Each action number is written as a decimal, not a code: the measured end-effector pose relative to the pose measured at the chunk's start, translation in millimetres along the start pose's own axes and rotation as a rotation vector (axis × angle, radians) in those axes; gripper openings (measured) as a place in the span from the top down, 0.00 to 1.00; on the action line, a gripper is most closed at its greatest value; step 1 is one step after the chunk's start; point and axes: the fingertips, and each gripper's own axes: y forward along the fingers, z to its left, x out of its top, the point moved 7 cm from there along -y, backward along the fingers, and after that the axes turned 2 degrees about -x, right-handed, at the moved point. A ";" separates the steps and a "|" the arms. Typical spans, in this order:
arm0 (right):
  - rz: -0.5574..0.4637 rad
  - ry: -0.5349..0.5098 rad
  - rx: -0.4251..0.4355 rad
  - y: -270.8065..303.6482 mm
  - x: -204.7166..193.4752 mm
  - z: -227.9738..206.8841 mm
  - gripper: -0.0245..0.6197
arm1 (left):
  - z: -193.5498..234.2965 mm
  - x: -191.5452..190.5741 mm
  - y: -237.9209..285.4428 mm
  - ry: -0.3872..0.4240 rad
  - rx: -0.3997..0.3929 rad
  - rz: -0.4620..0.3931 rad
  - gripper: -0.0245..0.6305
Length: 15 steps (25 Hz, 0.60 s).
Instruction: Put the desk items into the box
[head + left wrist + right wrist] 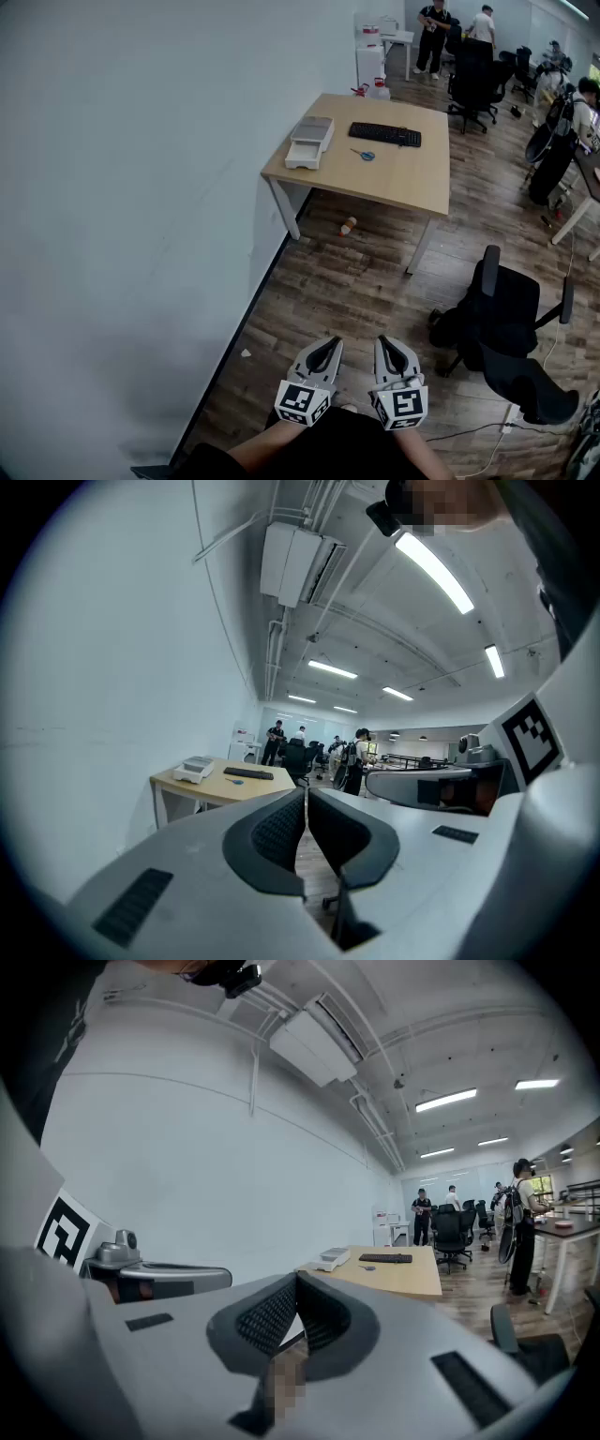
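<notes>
The wooden counter (403, 180) carries a white box (310, 142), a black keyboard (384, 135) and blue scissors (365, 155). The box sits at the wall-side edge.

White wall (141, 187), wood floor (356, 281), black office chair (506, 305).

Your left gripper (330, 343) & right gripper (386, 341): pale grey shells, black ribbed pads, each w/ a white cube carrying black square markers. Ahead of you, the desk (412, 178) shows a light tan wood top on white legs. On it: black keyboard (384, 135), blue-handled scissors (364, 155), white & grey box (309, 141). Floor (356, 281) is dark brown planks, wall (141, 187) pale blue-grey, chair (506, 309) black.
</notes>
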 end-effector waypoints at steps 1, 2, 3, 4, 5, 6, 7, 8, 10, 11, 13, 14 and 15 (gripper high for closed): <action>0.004 -0.006 0.000 2.9 -0.6 -1.3 0.87 | 1.7 0.6 2.9 -0.001 -0.002 -0.001 0.93; 0.006 -0.011 -0.001 5.7 -1.1 -2.6 0.87 | 3.5 1.2 5.7 -0.002 -0.005 -0.001 0.93; 0.008 -0.011 -0.002 8.1 -1.5 -4.0 0.87 | 5.3 1.8 8.3 -0.003 -0.006 0.000 0.93; 0.007 -0.007 -0.003 10.2 -1.9 -5.6 0.87 | 7.3 2.6 10.7 -0.004 -0.008 0.001 0.93; 0.005 0.003 -0.003 12.5 -2.3 -7.3 0.87 | 9.6 3.7 13.2 -0.003 -0.008 0.002 0.93; 0.004 0.017 0.001 15.5 -2.9 -9.2 0.87 | 12.8 4.9 16.1 -0.001 -0.006 0.002 0.93; 0.007 0.030 0.009 19.6 -3.8 -11.3 0.87 | 16.8 5.9 19.5 0.001 -0.004 -0.001 0.93; 0.015 0.039 0.014 24.6 -5.2 -13.7 0.87 | 21.5 6.5 23.1 0.003 -0.001 -0.004 0.93; 0.032 0.043 0.011 34.9 -9.4 -19.2 0.87 | 31.7 5.5 31.2 0.004 0.002 -0.006 0.93; 0.041 0.044 0.009 40.6 -11.9 -22.2 0.87 | 37.4 4.7 36.1 0.004 0.002 -0.006 0.93; 0.061 0.048 0.010 55.2 -16.3 -28.6 0.87 | 51.6 3.1 49.9 -0.001 0.000 -0.004 0.93; 0.075 0.048 0.008 64.5 -18.1 -32.1 0.87 | 60.3 1.5 58.7 -0.007 -0.003 0.000 0.93; 0.088 0.047 0.004 75.0 -19.3 -35.8 0.87 | 69.7 -0.7 68.4 -0.014 -0.007 0.006 0.93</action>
